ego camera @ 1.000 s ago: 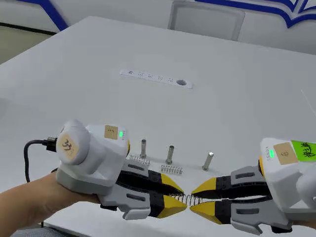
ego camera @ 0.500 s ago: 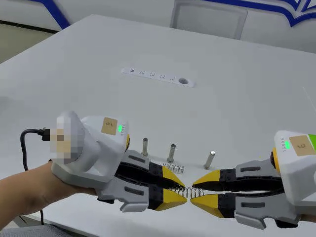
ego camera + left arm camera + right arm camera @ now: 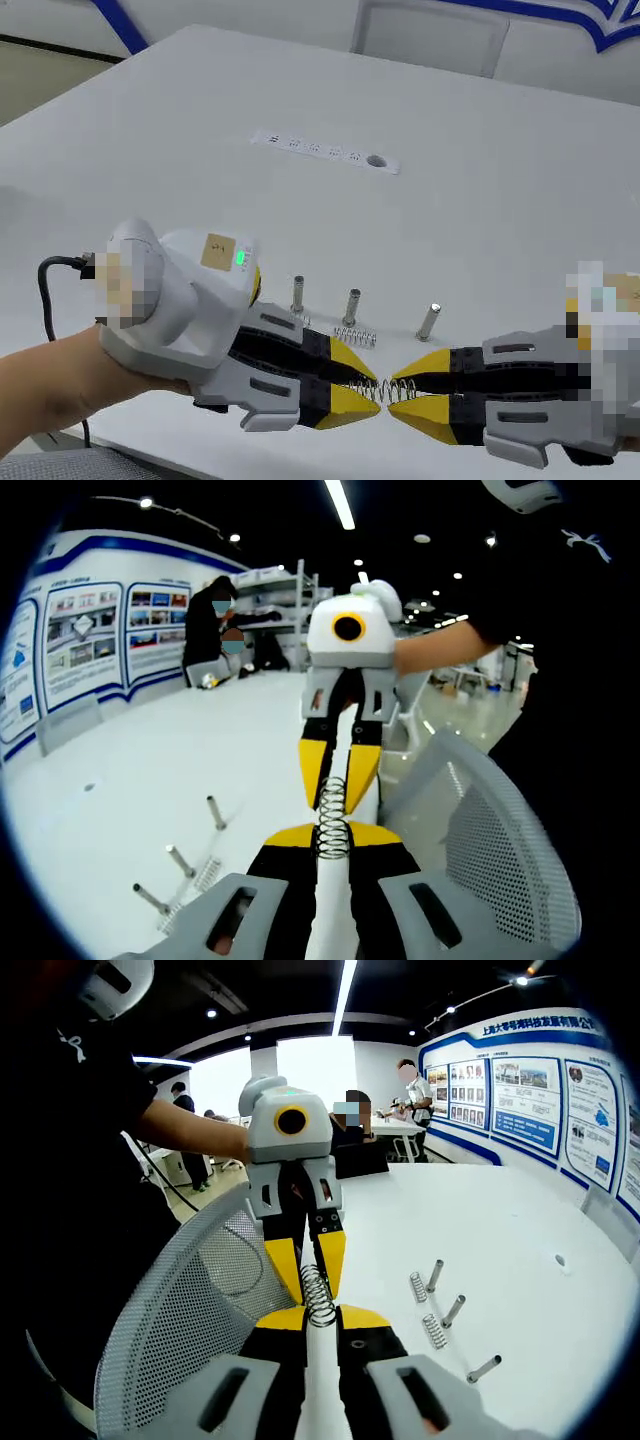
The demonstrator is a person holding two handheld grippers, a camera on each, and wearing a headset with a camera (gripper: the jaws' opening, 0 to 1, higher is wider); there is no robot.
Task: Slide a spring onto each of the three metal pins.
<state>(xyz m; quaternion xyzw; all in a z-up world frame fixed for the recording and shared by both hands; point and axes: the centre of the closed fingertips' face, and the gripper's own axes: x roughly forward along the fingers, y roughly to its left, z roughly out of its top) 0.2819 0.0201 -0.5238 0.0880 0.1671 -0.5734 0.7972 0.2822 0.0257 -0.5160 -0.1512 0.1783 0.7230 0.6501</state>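
A short steel spring (image 3: 384, 391) hangs level between my two grippers, just above the table's near edge. My left gripper (image 3: 374, 394) is shut on its left end and my right gripper (image 3: 394, 394) is shut on its right end, yellow tips almost meeting. The left gripper view shows the spring (image 3: 332, 825) running from my own tips to the right gripper (image 3: 335, 796). Three bare metal pins (image 3: 298, 293) (image 3: 352, 306) (image 3: 428, 322) stand in a row behind the grippers. A loose spring (image 3: 355, 336) lies in front of the middle pin; a second spring (image 3: 417, 1285) lies by the left pin.
The white table (image 3: 180, 150) stretches far back, with a flush power strip (image 3: 325, 152) set in its middle. A black cable (image 3: 55, 290) trails from the left gripper. A mesh chair back (image 3: 190, 1290) is close below the grippers, and people stand at benches beyond.
The right gripper's body has drawn back to the right and lower in the head view. Both grippers have kept hold of the spring. The pins and loose springs lie as before.
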